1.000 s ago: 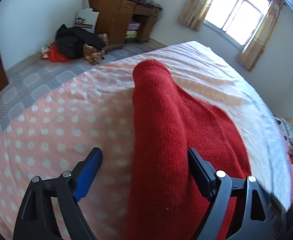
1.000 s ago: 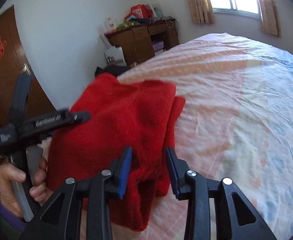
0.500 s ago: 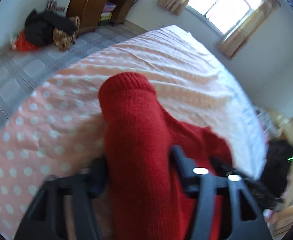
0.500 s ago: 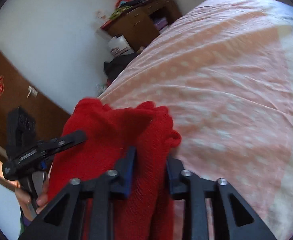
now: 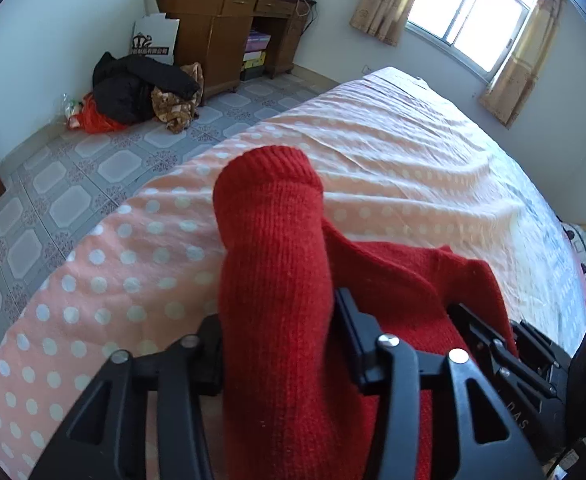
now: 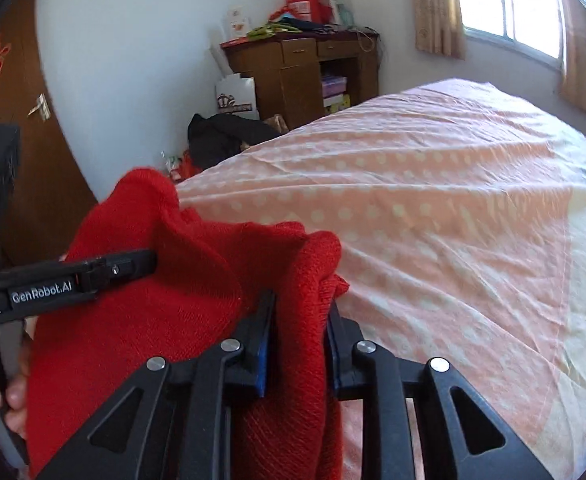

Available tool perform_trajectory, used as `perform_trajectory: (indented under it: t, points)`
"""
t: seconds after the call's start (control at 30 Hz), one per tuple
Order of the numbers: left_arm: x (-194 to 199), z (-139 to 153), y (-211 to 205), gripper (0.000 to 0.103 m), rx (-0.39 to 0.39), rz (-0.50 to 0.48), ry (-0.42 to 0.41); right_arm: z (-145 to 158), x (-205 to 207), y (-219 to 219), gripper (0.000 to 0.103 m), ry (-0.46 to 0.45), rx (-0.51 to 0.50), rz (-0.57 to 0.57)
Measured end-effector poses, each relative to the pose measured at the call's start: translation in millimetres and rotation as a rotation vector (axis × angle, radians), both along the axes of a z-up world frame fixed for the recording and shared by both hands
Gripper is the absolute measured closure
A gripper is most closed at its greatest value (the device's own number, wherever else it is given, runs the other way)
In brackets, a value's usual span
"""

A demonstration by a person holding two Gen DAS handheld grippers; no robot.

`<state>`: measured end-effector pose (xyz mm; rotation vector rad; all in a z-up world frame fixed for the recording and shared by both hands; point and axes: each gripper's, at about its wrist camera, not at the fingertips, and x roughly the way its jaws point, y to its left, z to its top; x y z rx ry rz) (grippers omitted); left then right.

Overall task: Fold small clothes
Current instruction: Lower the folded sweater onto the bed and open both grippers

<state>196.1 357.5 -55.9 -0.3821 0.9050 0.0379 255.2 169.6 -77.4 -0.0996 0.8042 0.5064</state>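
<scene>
A red knitted sweater (image 5: 273, 240) hangs bunched above the pink dotted bed (image 5: 413, 152). My left gripper (image 5: 277, 312) has a rolled sleeve standing up between its jaws; they are opening slightly while the pads still press the knit. In the right wrist view my right gripper (image 6: 299, 304) is shut on a thick fold of the sweater (image 6: 165, 312). The left gripper (image 6: 113, 268) shows there at the left, biting the same garment, with a hand (image 6: 13, 396) on its handle. The right gripper (image 5: 493, 344) shows at the lower right of the left wrist view.
The bed (image 6: 453, 200) stretches away towards a window (image 5: 469, 12) with curtains. A wooden desk (image 5: 221, 20) stands against the far wall, with a black clothing pile (image 5: 133, 84) on the tiled floor (image 5: 53, 200). A brown door (image 6: 13, 120) is at the left.
Both grippers have closed on the red sweater, which lay looser a second ago. The two hands moved closer together, and the garment is now bunched between them.
</scene>
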Motion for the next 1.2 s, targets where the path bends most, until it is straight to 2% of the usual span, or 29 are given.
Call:
perform_trajectory:
  t: [0.07, 0.13, 0.2, 0.27, 0.33, 0.4, 0.57, 0.67, 0.73, 0.87, 0.97, 1.0, 1.03, 1.1, 1.2]
  points:
    - [0, 0, -2, 0.047, 0.032, 0.002, 0.011, 1, -2, 1, 0.071, -0.011, -0.029, -0.019]
    - [-3, 5, -7, 0.027, 0.092, 0.026, 0.039, 7, -6, 2, 0.060, -0.023, -0.076, -0.044]
    - [-14, 14, -9, 0.025, 0.146, 0.049, 0.051, 21, -20, -4, 0.059, -0.056, -0.121, -0.059]
    - [-33, 24, -13, 0.026, 0.171, 0.055, 0.023, 44, -52, -15, 0.058, -0.189, -0.152, -0.130]
    - [-56, 31, -19, 0.027, 0.210, 0.064, 0.009, 58, -88, -23, 0.058, -0.250, -0.110, -0.117]
    - [-82, 38, -30, 0.027, 0.240, 0.056, -0.015, 64, -119, -26, 0.058, -0.265, -0.079, -0.104]
    - [-129, 39, -58, 0.027, 0.321, 0.061, -0.033, 41, -157, -24, 0.058, -0.168, -0.055, -0.084]
    - [-151, 28, -65, 0.026, 0.325, 0.070, -0.038, 13, -166, -26, 0.058, -0.067, -0.067, -0.105]
    - [-159, 24, -66, 0.026, 0.326, 0.083, -0.036, 2, -179, -34, 0.056, -0.062, -0.043, -0.122]
    - [-178, 18, -80, 0.026, 0.346, 0.061, -0.014, 2, -204, -38, 0.054, -0.079, -0.071, -0.138]
    - [-198, 10, -88, 0.026, 0.358, 0.033, -0.001, 12, -222, -49, 0.051, -0.083, -0.043, -0.162]
    - [-204, 8, -89, 0.021, 0.363, 0.037, -0.002, 13, -231, -56, 0.048, -0.077, -0.028, -0.175]
    - [-211, 4, -92, 0.017, 0.370, 0.043, 0.009, 13, -236, -59, 0.044, -0.066, -0.016, -0.188]
    - [-223, -10, -96, 0.016, 0.379, 0.051, 0.058, 9, -252, -72, 0.043, -0.029, 0.025, -0.222]
    - [-241, -13, -103, 0.013, 0.413, 0.050, 0.026, 3, -274, -88, 0.043, 0.018, 0.052, -0.268]
